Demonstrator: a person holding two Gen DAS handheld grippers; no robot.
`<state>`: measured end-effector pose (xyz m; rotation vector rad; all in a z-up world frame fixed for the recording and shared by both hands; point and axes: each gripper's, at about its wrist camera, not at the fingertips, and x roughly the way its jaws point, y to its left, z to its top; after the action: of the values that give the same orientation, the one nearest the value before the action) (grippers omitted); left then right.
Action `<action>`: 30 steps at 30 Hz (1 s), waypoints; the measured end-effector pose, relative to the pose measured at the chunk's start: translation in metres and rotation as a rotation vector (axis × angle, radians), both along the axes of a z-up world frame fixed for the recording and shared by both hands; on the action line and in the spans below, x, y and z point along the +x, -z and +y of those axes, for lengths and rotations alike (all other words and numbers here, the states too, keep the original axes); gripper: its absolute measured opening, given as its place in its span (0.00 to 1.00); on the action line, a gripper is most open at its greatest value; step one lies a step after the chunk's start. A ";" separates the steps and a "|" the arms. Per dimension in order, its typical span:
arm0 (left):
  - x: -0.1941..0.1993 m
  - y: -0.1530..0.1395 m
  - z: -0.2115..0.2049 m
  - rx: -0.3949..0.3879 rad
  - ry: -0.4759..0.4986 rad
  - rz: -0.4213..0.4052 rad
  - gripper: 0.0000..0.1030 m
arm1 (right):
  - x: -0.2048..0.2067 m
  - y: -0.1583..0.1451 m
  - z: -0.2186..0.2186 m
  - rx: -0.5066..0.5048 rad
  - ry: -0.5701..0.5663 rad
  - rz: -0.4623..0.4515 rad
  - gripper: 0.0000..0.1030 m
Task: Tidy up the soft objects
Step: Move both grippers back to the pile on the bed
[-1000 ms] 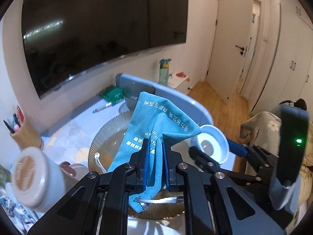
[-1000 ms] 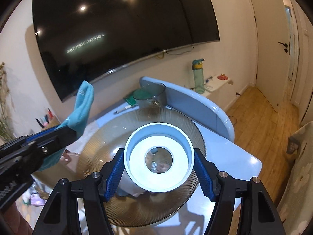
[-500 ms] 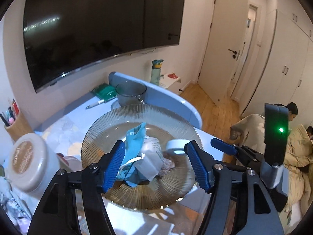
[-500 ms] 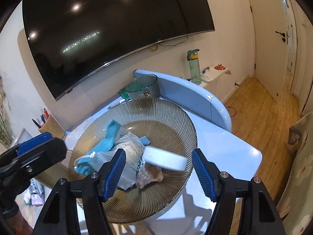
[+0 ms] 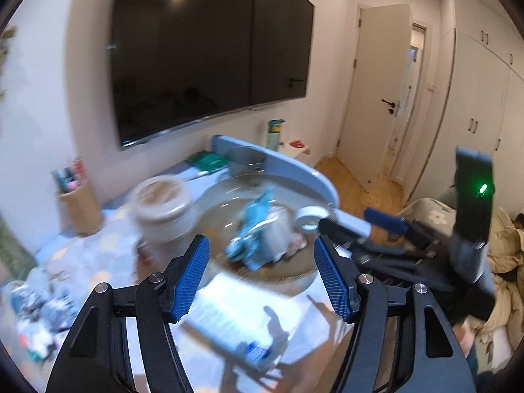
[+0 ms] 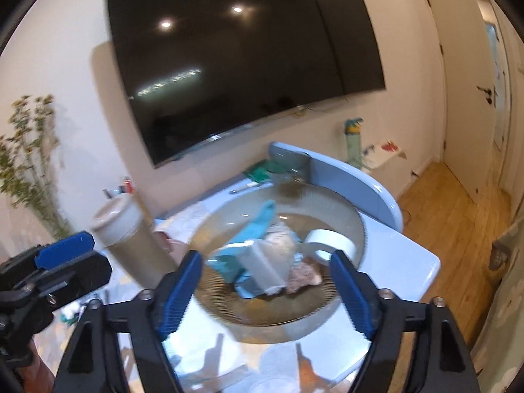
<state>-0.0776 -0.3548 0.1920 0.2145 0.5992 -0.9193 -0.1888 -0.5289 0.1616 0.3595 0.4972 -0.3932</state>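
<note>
A second ago the left gripper (image 5: 262,278) pinched the blue cloth (image 6: 253,232) and the right gripper (image 6: 263,290) the white tape roll (image 6: 327,240); both now lie in the ribbed glass dish (image 6: 340,209) mid-table, so this deposit looks done. Left fingers gape empty; right fingers are still opening, empty, both tilted down and drawn back.

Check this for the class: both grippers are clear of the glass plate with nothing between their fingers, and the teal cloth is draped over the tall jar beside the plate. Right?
One error. The teal cloth lies in the glass plate with the white tape roll, not over the tall jar, as the right wrist view shows. The left gripper and right gripper hold nothing; the right's jaws are opening.
</note>
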 end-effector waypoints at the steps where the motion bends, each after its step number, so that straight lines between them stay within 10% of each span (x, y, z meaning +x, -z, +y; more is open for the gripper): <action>1: 0.000 -0.001 0.013 -0.002 -0.016 -0.005 0.62 | -0.001 -0.004 0.009 -0.005 -0.019 -0.016 0.81; 15: 0.022 0.008 0.220 -0.007 -0.406 -0.051 0.74 | 0.049 -0.002 0.161 -0.097 -0.394 -0.015 0.86; 30: 0.106 0.116 0.294 0.118 -0.510 0.236 0.74 | 0.152 0.113 0.261 -0.037 -0.649 0.320 0.86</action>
<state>0.0285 -0.0604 0.0763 0.0515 0.8785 -0.4169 -0.0365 -0.2682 0.0485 0.0830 0.8817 0.1757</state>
